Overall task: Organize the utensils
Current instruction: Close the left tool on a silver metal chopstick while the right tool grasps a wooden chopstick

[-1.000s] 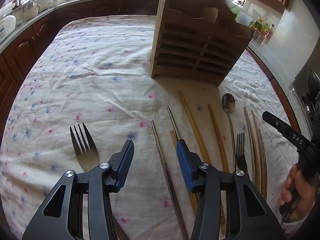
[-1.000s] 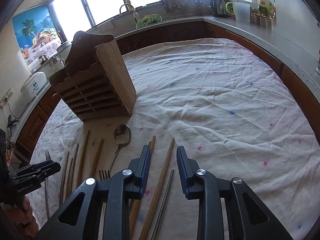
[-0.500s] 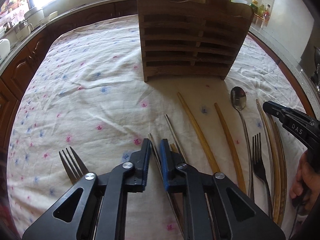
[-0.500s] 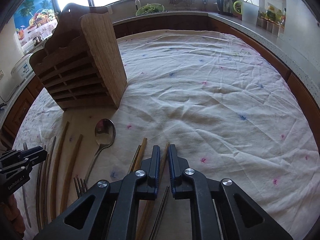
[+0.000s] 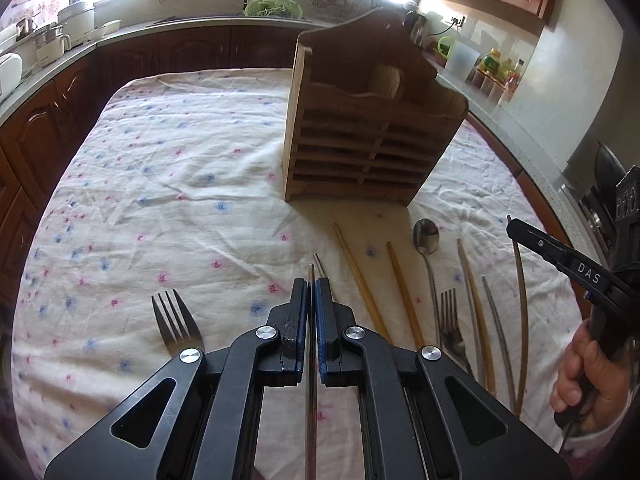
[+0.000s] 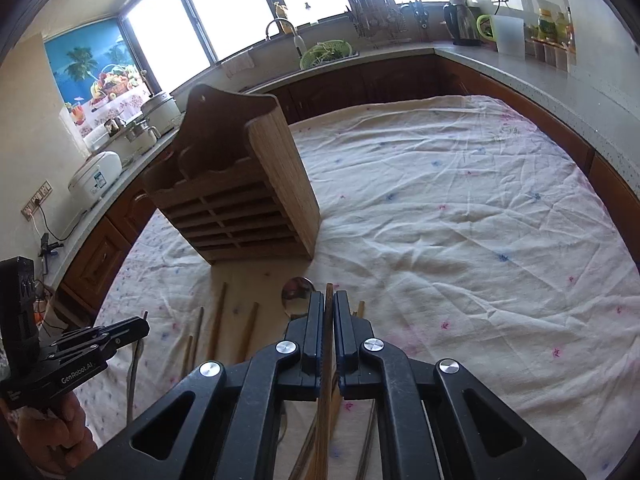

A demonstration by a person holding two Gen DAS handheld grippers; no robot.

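My left gripper (image 5: 311,286) has its jaws closing tight on a thin metal chopstick (image 5: 311,400), which runs back between the pads and is lifted off the cloth. In the right wrist view, my right gripper (image 6: 328,298) has its jaws closing tight on a wooden chopstick (image 6: 325,420), also raised. Ahead of both stands the slatted wooden utensil rack (image 5: 360,148) (image 6: 240,216), upright on the flowered tablecloth (image 5: 160,200). Each gripper shows in the other's view, the right gripper (image 5: 514,226) at the right edge and the left gripper (image 6: 144,318) at the lower left.
On the cloth lie a fork (image 5: 172,320) at the left, another metal chopstick (image 5: 318,260), two wooden chopsticks (image 5: 360,280), a spoon (image 5: 426,236), a second fork (image 5: 450,312) and several curved sticks (image 5: 472,300). A person's hand (image 5: 584,380) grips the right handle. Kitchen counters ring the table.
Both grippers went from open to shut, the left on the metal chopstick and the right on the wooden one. Both then rose from the cloth, bringing the rack and counters higher into view.
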